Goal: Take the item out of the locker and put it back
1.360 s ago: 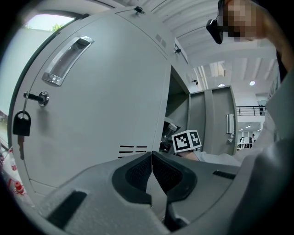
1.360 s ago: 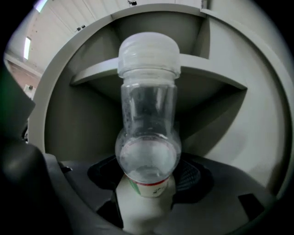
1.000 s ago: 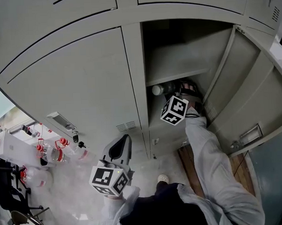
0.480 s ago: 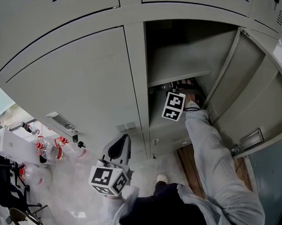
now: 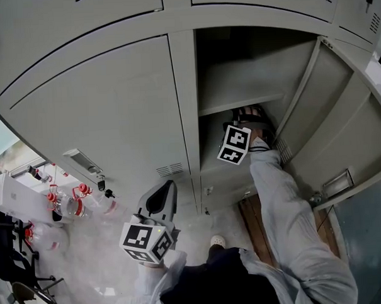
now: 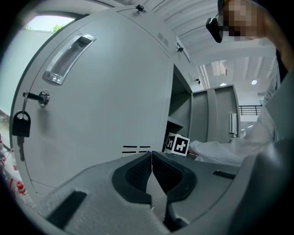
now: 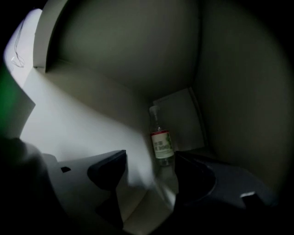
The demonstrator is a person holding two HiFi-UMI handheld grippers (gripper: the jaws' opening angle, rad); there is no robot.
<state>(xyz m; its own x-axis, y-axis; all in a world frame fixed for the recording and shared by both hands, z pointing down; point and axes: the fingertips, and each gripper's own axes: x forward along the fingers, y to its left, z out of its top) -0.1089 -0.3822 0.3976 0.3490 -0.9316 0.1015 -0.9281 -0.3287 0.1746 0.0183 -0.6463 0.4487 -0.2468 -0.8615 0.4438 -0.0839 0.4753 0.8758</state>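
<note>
Reaching into the open locker [image 5: 250, 76] with the right tongs [image 7: 150, 160], spread wide, pressing on nothing. Spotting the bottle [image 7: 161, 146] upright in the back corner, at twelve o'clock from the tips, close by the three o'clock jaw; cannot tell whether touching. Holding the left tongs [image 6: 152, 156] low at seven o'clock in the head view, facing the closed door [image 6: 105, 101], pinched fully together, empty. Noting a key [image 6: 20, 126] dangling at nine o'clock.
</note>
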